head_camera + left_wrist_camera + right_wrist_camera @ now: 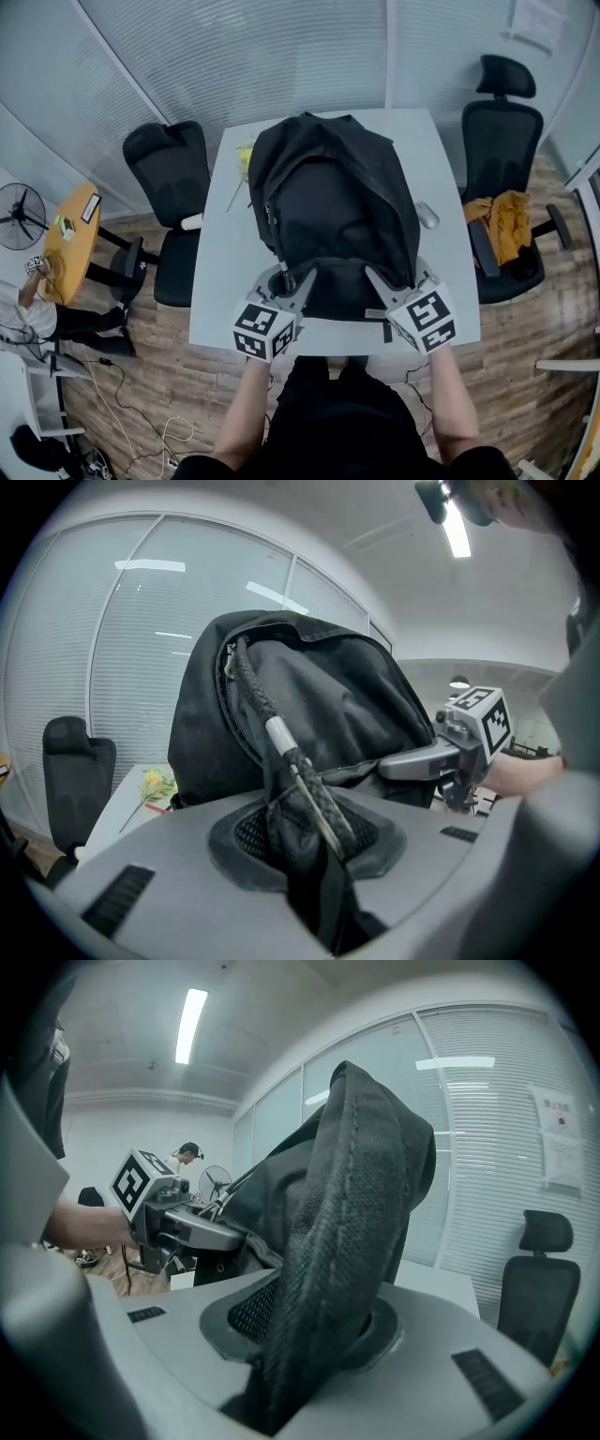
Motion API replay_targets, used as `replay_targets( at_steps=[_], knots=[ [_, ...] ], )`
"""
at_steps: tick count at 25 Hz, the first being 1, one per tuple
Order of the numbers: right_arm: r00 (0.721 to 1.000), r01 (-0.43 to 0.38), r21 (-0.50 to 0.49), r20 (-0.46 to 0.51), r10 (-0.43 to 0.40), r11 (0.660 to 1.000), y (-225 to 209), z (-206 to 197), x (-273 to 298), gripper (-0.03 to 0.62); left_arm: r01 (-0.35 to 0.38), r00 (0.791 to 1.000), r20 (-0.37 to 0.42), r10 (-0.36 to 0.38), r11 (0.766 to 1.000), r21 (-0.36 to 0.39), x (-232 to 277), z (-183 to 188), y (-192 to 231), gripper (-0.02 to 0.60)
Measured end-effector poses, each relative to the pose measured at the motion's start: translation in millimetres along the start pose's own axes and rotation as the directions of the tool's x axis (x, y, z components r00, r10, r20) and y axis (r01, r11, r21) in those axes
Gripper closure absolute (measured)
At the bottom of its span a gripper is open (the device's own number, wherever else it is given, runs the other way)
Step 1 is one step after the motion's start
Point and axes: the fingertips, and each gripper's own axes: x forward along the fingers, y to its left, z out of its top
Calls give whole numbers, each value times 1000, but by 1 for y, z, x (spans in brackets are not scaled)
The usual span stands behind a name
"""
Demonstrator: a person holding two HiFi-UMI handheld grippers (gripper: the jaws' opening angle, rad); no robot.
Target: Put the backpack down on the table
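A black backpack (333, 211) hangs over the white table (220, 281), held up at its near end by both grippers. My left gripper (292, 281) is shut on a black strap with a corded zipper pull (298, 789) at the bag's near left. My right gripper (386, 286) is shut on a wide mesh shoulder strap (328, 1279) at the near right. In the left gripper view the backpack (309, 705) fills the middle, with the right gripper (422, 758) beside it. In the right gripper view the left gripper (202, 1232) shows at the left.
Black office chairs stand at the table's left (169, 169) and right (502, 141); a yellow cloth (506, 220) lies on the right one. A yellow flower (244, 159) and a small grey mouse (427, 215) lie on the table. A fan (19, 216) and a round yellow table (70, 239) stand far left.
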Motion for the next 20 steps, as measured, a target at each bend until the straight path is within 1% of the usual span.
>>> replay_targets(
  at_steps=[10, 15, 20],
  knots=[
    [999, 0, -1, -35, 0, 1000, -4, -33, 26, 482, 11, 1000, -27, -12, 1000, -14, 22, -33, 16, 482],
    [999, 19, -11, -33, -19, 1000, -9, -43, 38, 482, 14, 1000, -17, -15, 1000, -24, 34, -45, 25, 482],
    [999, 43, -28, -23, -43, 999, -17, -51, 50, 482, 13, 1000, -4, -14, 1000, -8, 47, -51, 33, 483]
  ],
)
